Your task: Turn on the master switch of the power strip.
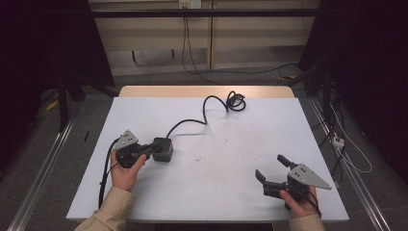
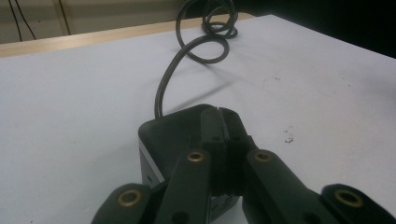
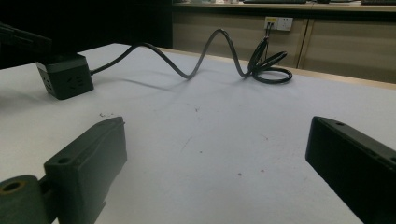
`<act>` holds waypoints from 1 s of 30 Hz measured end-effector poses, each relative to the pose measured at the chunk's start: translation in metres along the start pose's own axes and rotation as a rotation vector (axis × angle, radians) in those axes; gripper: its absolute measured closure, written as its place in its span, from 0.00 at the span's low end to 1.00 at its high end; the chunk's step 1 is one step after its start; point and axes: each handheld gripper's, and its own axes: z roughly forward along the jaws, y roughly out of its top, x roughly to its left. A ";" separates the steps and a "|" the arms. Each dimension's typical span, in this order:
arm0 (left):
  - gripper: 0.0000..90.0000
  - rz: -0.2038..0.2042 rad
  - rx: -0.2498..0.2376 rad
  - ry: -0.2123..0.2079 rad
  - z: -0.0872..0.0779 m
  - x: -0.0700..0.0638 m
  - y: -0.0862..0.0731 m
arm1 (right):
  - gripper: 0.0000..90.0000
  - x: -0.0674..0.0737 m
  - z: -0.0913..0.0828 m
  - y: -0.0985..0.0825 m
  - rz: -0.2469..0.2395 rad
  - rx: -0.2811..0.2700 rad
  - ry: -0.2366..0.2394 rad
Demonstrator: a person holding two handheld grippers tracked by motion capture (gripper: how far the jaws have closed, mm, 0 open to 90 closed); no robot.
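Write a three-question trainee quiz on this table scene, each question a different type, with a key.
1. True or false: the right gripper is shut.
2. Multiple choice: the left gripper is at (A) the coiled end of the cable, (B) the black socket cube, (C) the table's far edge.
3. Fill in: the cube's black cable ends in a ___ near the far edge of the white table.

Key: 1 false, its jaws stand wide apart over bare table. 2 B, with its jaws closed together over the cube. 3 coil.
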 end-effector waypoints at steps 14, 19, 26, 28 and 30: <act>1.00 0.019 0.015 0.015 0.002 0.000 -0.001 | 0.06 0.000 -0.001 0.000 0.002 -0.001 0.001; 1.00 0.011 0.013 0.013 0.004 0.001 -0.001 | 0.06 0.000 -0.001 0.000 0.000 -0.001 0.001; 1.00 0.015 0.020 0.019 0.004 0.000 -0.001 | 0.06 0.000 -0.001 0.000 -0.002 -0.001 0.000; 1.00 0.016 0.020 0.019 0.004 0.000 -0.001 | 0.06 0.000 -0.001 0.000 -0.001 -0.001 0.002; 1.00 0.019 0.020 0.023 0.004 -0.001 -0.001 | 0.06 0.001 -0.001 0.000 -0.003 -0.002 0.002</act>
